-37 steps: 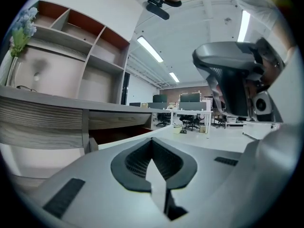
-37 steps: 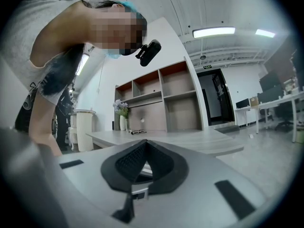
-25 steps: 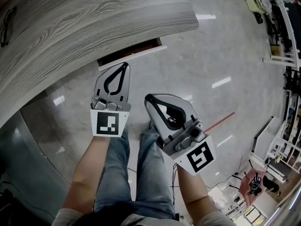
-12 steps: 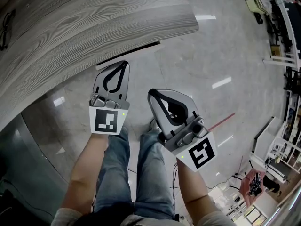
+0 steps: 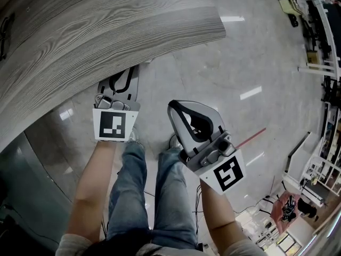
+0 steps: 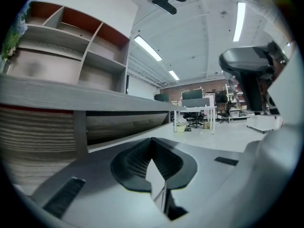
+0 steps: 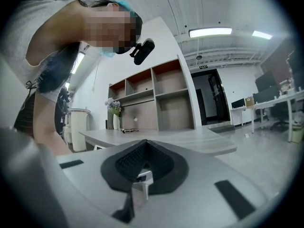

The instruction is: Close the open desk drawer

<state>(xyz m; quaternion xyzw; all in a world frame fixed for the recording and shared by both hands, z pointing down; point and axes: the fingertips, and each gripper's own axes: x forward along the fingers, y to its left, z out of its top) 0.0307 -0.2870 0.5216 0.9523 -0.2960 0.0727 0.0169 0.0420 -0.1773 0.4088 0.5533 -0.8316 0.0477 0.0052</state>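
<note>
Head view: at 11 o'clock the drawer point(image 6: 123, 122) is met by the left gripper point(image 5: 127, 73), fingers shut and empty like the right gripper's point(image 5: 173, 111); if rammed, it could be bounced ajar.

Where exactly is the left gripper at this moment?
In the head view, the left gripper is left of centre, its tip at the front edge of the grey wooden desk; the right gripper hangs to its right over the floor.
</note>
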